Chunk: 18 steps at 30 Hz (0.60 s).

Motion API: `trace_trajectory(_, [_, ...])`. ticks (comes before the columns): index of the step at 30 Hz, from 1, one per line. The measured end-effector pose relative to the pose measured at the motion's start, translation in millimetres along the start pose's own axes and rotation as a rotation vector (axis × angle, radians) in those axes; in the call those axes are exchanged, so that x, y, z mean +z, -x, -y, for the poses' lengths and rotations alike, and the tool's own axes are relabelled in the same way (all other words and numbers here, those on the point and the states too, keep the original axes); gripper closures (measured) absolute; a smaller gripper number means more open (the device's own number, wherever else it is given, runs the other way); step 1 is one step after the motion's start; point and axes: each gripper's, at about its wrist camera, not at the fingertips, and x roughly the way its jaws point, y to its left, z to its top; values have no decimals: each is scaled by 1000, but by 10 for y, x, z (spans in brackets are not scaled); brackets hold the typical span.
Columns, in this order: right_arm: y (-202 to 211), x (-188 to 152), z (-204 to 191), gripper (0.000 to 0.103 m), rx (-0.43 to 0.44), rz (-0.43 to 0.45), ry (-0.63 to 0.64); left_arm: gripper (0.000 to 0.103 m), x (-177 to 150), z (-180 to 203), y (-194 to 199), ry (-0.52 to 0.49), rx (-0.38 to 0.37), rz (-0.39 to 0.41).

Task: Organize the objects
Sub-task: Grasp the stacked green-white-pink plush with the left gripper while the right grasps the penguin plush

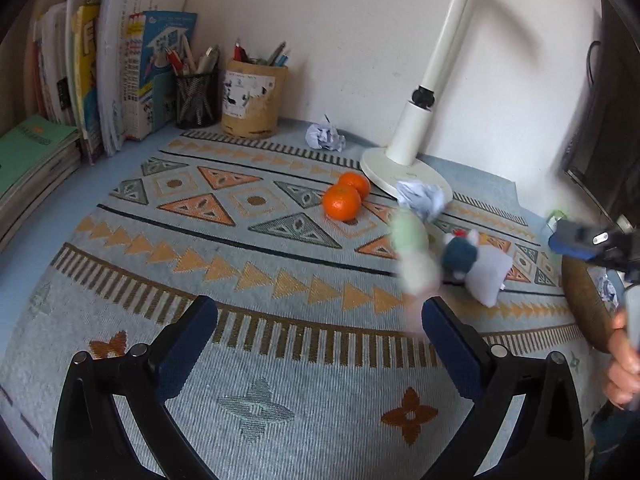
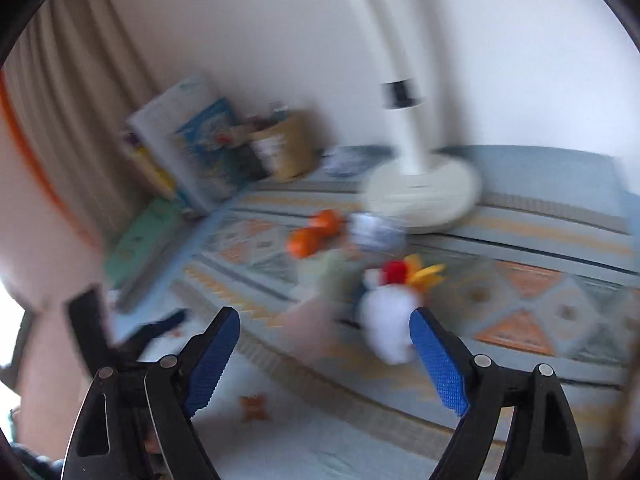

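Observation:
Two oranges (image 1: 344,196) lie on the patterned mat (image 1: 256,264) beside a crumpled paper ball (image 1: 422,199); another paper ball (image 1: 325,137) lies by the wall. A blurred pale green and pink object (image 1: 412,256) stands next to a blue and white plush toy (image 1: 476,266). My left gripper (image 1: 320,328) is open and empty above the mat, near of these. My right gripper (image 2: 324,344) is open and empty; its view is blurred, with the white plush toy (image 2: 390,320) just beyond its right finger and the oranges (image 2: 314,234) further off. The right gripper also shows in the left wrist view (image 1: 588,244).
A white desk lamp (image 1: 408,160) stands behind the oranges. Two pen holders (image 1: 252,98) and upright books (image 1: 120,60) line the back left; stacked books (image 1: 32,160) lie at left. A brown round object (image 1: 584,296) sits at the right edge.

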Motion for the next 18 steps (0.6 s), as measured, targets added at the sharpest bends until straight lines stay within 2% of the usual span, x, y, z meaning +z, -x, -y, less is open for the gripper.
trace_trajectory(1, [-56, -37, 124, 17, -54, -18, -26, 1, 7, 3, -18, -2, -10, -10])
trace_trajectory(3, [-221, -94, 307, 17, -107, -75, -67, 1, 36, 24, -39, -13, -50, -28])
trace_trajectory(6, [-460, -236, 437, 17, -123, -131, -81, 1, 137, 103, -106, -60, -118, -63])
trace_trajectory(10, [-592, -278, 444, 17, -114, -132, -83, 1, 260, 252, -276, -142, -54, -85])
trace_trajectory(14, [-743, -152, 251, 17, -188, -115, 22, 1, 343, 427, -641, -174, -34, -171])
trace_trajectory(15, [-796, -133, 229, 17, -195, -117, 42, 7, 346, 453, -743, -175, -19, -194])
trace_trajectory(16, [-845, -127, 222, 17, -193, -122, 51, 25, 332, 455, -810, -167, 2, -214])
trace_trajectory(17, [-885, -129, 227, 17, -191, -127, 57, 30, 312, 459, -855, -160, -2, -234])
trace_trajectory(18, [-912, -130, 231, 17, -195, -128, 59, 34, 287, 456, -874, -150, -38, -251])
